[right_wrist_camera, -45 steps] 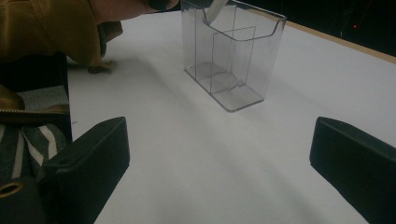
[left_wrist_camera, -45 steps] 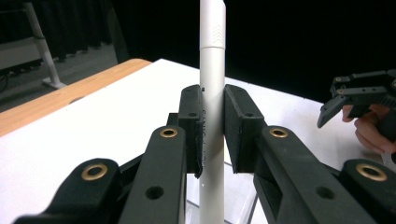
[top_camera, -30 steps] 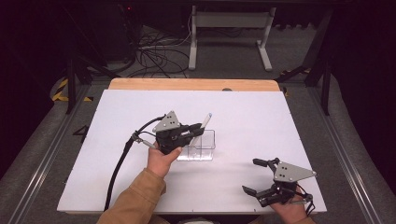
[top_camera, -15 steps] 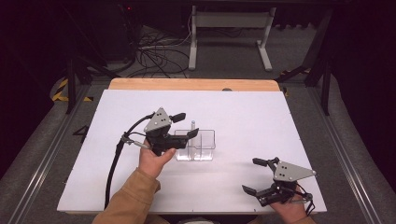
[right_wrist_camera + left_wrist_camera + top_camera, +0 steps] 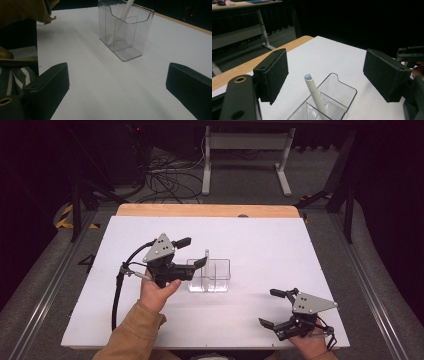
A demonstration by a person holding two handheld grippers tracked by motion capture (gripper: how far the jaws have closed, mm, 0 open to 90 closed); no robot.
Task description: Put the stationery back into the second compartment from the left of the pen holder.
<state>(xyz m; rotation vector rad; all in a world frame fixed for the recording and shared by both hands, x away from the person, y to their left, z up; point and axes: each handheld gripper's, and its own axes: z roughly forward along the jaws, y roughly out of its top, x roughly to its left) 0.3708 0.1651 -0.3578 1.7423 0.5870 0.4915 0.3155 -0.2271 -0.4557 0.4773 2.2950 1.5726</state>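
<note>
A clear plastic two-compartment box [image 5: 216, 276] stands mid-table. A white pen [image 5: 206, 256] leans upright in its left compartment, its tip above the rim. My left gripper [image 5: 192, 252] hovers just left of the box. Its jaws have just been opening and now stand wide. In the left gripper view the pen [image 5: 313, 91] rises between the pads [image 5: 274, 75] and touches neither, with the box [image 5: 344, 91] below. My right gripper [image 5: 269, 307] rests open near the front right edge with nothing in it. In its own view the box [image 5: 130, 37] and pen [image 5: 128, 7] stand ahead of the right gripper [image 5: 117, 82].
The white table top [image 5: 270, 240] ends in a wooden strip [image 5: 200, 210] at the far side. The left gripper's black cable [image 5: 117, 295] trails toward the front left. Beyond the table is a dark floor with cables and a metal stand.
The left gripper was shut on the pen over the box. Now it is open and has drawn back left and upward. The pen stays in the box. The right gripper has kept still.
</note>
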